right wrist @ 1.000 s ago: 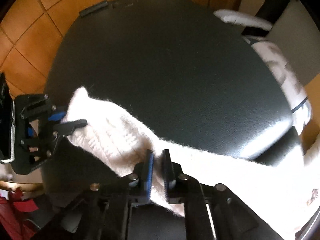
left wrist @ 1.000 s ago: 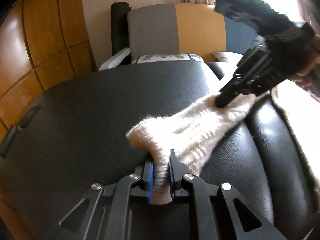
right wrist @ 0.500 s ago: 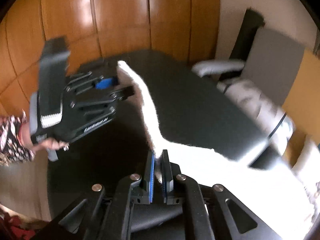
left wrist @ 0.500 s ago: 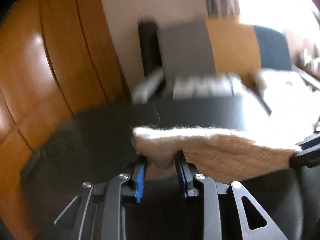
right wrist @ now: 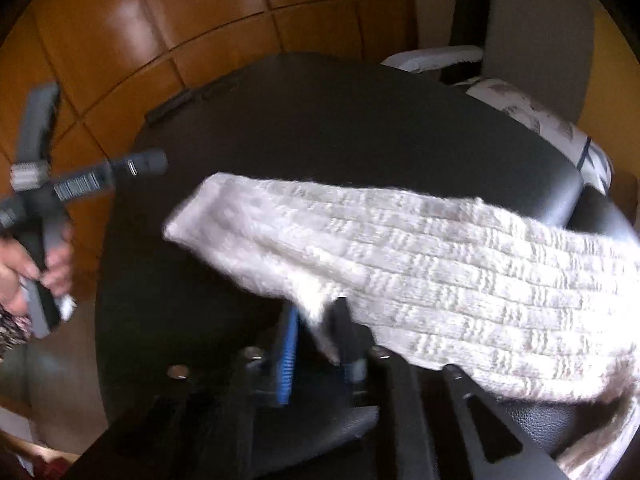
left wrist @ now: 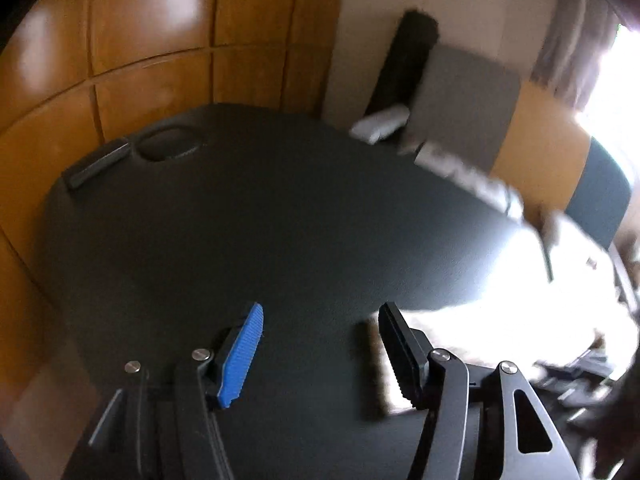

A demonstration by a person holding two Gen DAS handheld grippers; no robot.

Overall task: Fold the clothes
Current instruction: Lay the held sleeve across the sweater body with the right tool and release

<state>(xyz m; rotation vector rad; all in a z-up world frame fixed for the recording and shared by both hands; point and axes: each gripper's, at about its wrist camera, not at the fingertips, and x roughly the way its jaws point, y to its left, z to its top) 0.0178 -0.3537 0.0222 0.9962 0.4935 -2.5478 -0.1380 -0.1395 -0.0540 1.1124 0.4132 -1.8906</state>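
A cream knitted sweater sleeve [right wrist: 420,264] lies stretched across the black table [right wrist: 320,128], its cuff end pointing left. My right gripper [right wrist: 314,320] has its jaws a small way apart with the sleeve's lower edge between them, motion-blurred. My left gripper [left wrist: 320,344] is open wide and empty above the black table [left wrist: 260,220]; the sweater shows as an overexposed white patch [left wrist: 500,312] just right of its right finger. The left gripper's handle, held in a hand, also shows in the right wrist view [right wrist: 44,208], to the left of the cuff.
Wooden wall panels [left wrist: 140,40] stand behind the table. A grey-backed chair [left wrist: 464,96] with a patterned cushion [right wrist: 532,120] stands at the table's far side. A round recess [left wrist: 168,148] and a dark bar [left wrist: 96,164] sit at the table's far left edge.
My left gripper has opened and let go of the sleeve cuff, moving away left. The sleeve has dropped flat onto the table. My right gripper's jaws have loosened around the sleeve edge.
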